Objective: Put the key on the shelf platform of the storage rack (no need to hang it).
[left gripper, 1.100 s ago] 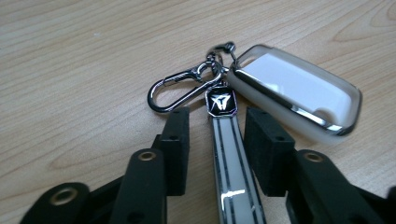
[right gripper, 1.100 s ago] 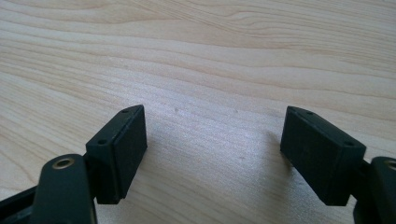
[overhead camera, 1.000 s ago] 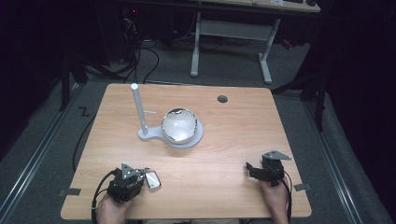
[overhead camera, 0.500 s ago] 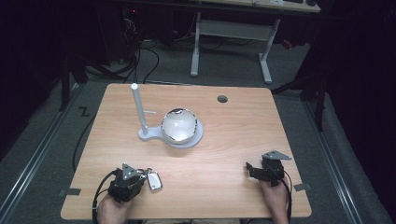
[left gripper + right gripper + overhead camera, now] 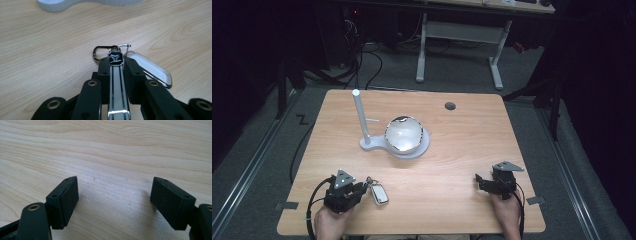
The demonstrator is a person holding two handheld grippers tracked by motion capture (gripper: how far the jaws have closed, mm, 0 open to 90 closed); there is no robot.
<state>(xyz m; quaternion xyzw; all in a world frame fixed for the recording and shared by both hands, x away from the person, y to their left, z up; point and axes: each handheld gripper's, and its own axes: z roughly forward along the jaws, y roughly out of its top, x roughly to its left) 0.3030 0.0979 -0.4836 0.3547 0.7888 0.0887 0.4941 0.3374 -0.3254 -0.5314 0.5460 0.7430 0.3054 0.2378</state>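
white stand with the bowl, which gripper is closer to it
Left. The left gripper is just below the white stand, shut on a key fob; the right gripper sits further off to its lower right.

Glossy chrome key fob [image 5: 117, 95]; matt wood-grain table [image 5: 50, 50].

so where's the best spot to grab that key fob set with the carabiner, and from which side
By the long flat metal strip, gripped across its narrow width from the tail end opposite the carabiner. The left gripper is already shut on it this way. The strip's parallel edges suit the pads; the glossy key fob beside it is rounded.
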